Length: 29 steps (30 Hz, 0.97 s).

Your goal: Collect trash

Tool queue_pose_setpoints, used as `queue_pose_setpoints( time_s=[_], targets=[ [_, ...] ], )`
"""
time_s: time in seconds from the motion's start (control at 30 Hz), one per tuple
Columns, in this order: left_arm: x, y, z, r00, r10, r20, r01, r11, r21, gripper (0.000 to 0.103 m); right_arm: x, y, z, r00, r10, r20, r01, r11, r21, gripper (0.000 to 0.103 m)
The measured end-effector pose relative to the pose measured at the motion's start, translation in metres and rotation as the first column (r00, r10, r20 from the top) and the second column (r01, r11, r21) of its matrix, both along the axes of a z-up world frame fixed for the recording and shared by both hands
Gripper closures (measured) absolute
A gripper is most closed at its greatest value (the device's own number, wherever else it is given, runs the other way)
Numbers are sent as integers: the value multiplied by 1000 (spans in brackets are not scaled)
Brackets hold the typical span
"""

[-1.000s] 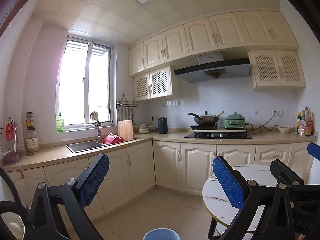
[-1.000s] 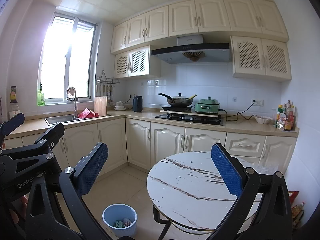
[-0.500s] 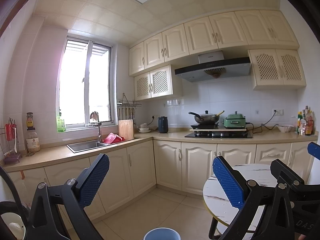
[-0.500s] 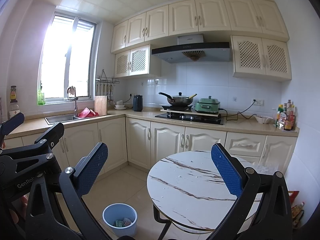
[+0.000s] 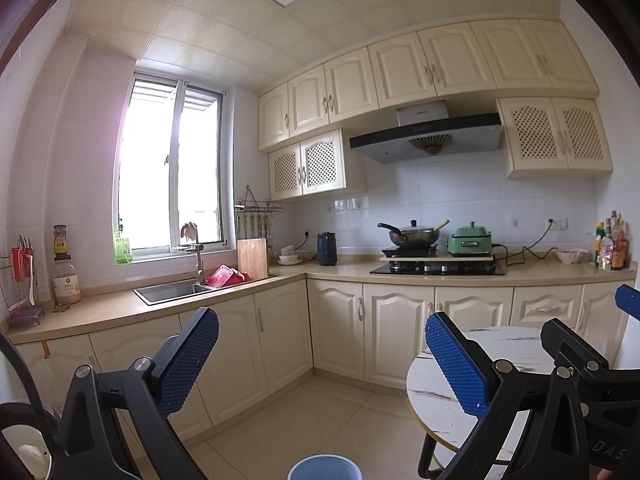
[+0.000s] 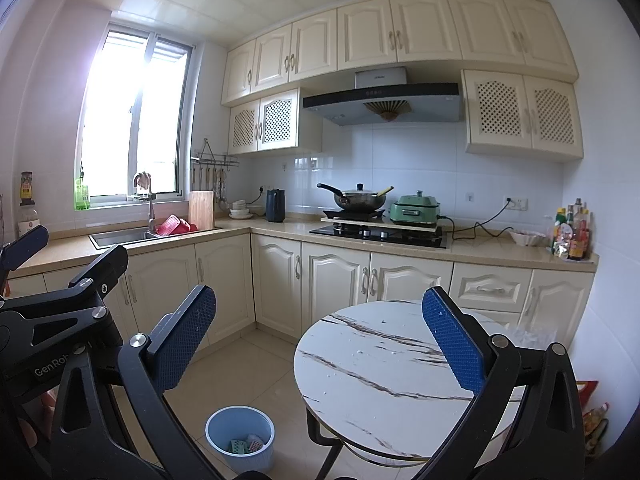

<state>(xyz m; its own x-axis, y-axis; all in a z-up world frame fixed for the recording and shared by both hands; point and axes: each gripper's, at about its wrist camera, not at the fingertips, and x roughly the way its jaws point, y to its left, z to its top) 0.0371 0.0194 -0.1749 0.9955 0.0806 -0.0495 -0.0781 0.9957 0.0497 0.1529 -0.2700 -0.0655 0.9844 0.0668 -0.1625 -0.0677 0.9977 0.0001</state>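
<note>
Currently I am holding both grippers up at chest height, facing the kitchen. Left gripper (image 5: 322, 364): fingers spread wide, nothing between the blue pads. Right gripper (image 6: 320, 344): likewise spread wide, empty. The left unit is also showing at the left edge of the right wrist view.

The blue bin (image 6: 240, 436) is standing on the floor tiles just beside the round marble table (image 6: 360, 364), on its sink side; only its rim (image 5: 325, 468) is showing in the left view. It is already holding 2 or 3 small scraps, greenish and pinkish. The tabletop is carrying only tiny white specks, and something clear and crinkled (image 6: 534, 336) is sitting at its far right edge, possibly a plastic wrapper; the fisheye rim is smearing it too much to say.

Judgement: I am either scanning for the next piece or finishing, with most of the collecting looking done. The next move is calling for tilting a gripper down toward that far edge to check it.
</note>
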Motion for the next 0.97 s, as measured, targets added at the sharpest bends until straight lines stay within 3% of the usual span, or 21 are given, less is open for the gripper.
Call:
queue_pose_setpoints(
  time_s=[0.97],
  targets=[
    [13,26,-3,1000,-15,-9,15,1000,2,1,0,0,-4,1000,-7,-7,7,1000,5,0]
  ],
)
